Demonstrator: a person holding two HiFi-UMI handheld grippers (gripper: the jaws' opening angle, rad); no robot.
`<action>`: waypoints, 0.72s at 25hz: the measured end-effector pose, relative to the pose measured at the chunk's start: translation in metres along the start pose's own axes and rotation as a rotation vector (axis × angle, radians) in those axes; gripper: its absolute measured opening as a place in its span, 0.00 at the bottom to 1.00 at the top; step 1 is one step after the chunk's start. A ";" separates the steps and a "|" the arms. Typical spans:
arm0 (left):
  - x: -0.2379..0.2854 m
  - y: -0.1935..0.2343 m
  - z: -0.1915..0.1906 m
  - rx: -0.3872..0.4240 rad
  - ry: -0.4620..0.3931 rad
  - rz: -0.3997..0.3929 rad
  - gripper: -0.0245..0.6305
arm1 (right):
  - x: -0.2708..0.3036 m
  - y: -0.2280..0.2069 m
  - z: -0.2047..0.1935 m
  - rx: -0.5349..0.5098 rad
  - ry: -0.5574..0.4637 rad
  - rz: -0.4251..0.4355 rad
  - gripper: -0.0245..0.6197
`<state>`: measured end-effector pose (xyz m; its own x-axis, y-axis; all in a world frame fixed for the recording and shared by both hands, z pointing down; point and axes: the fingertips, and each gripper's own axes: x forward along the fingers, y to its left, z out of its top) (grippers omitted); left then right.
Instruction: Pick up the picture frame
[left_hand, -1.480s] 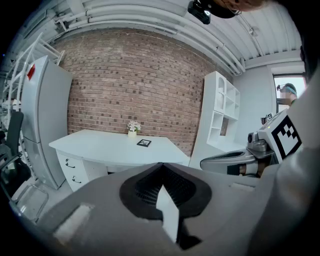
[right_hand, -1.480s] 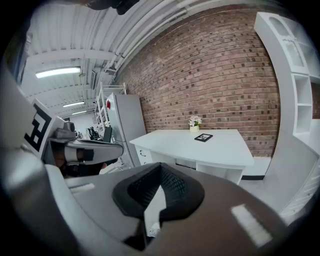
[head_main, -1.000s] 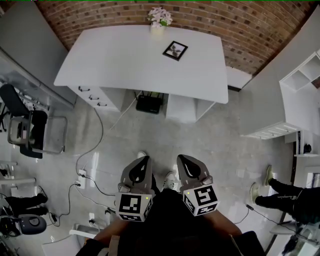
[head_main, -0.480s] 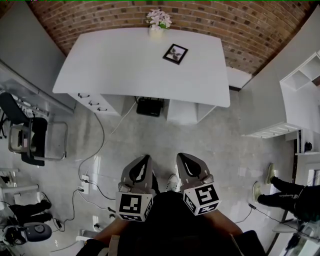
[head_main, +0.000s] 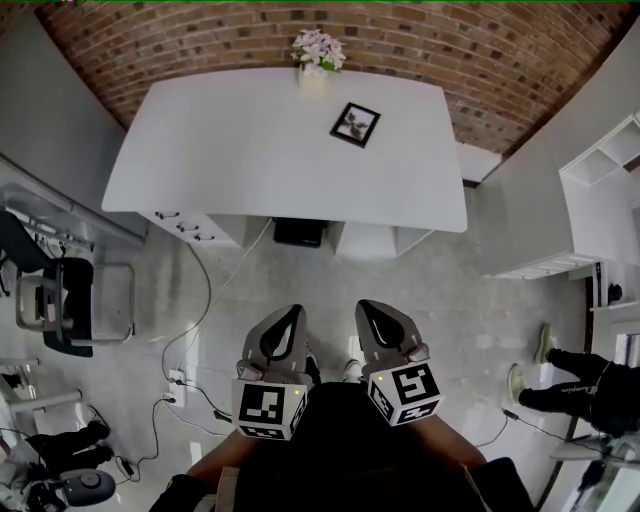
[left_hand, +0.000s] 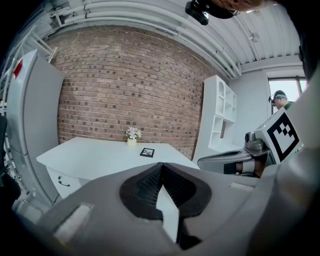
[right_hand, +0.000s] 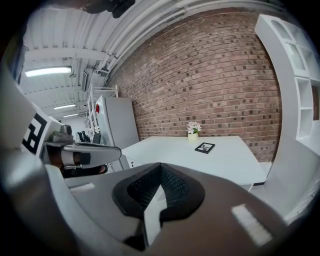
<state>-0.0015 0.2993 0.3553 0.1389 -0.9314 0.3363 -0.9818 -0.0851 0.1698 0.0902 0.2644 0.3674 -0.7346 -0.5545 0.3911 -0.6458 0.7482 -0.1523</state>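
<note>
Black-edged picture frame (head_main: 354, 124) lies on the white counter (head_main: 240, 150) toward twelve o'clock, well apart from the left tongs (head_main: 288, 322) and right tongs (head_main: 372, 316), both closed, empty.

Rough red-brown brick wall (head_main: 480, 60), smooth matt white table top (head_main: 250, 150), pale grey floor (head_main: 430, 290) with a faint sheen, dark picture frame (head_main: 355, 124), possibly glazed and glossy, matt grey plastic left gripper (head_main: 290, 318) and right gripper (head_main: 368, 310), ribbed black pads (left_hand: 147, 186).
</note>
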 end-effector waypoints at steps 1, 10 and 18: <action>0.003 0.006 0.002 0.000 -0.001 -0.006 0.04 | 0.006 0.001 0.003 0.001 0.000 -0.006 0.04; 0.016 0.044 0.020 0.009 -0.022 -0.069 0.04 | 0.041 0.012 0.021 0.003 -0.009 -0.074 0.04; 0.022 0.066 0.030 -0.005 -0.033 -0.082 0.04 | 0.062 0.016 0.032 0.002 -0.008 -0.103 0.04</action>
<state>-0.0673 0.2628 0.3460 0.2147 -0.9325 0.2903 -0.9665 -0.1601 0.2007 0.0272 0.2305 0.3597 -0.6662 -0.6310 0.3976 -0.7180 0.6868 -0.1132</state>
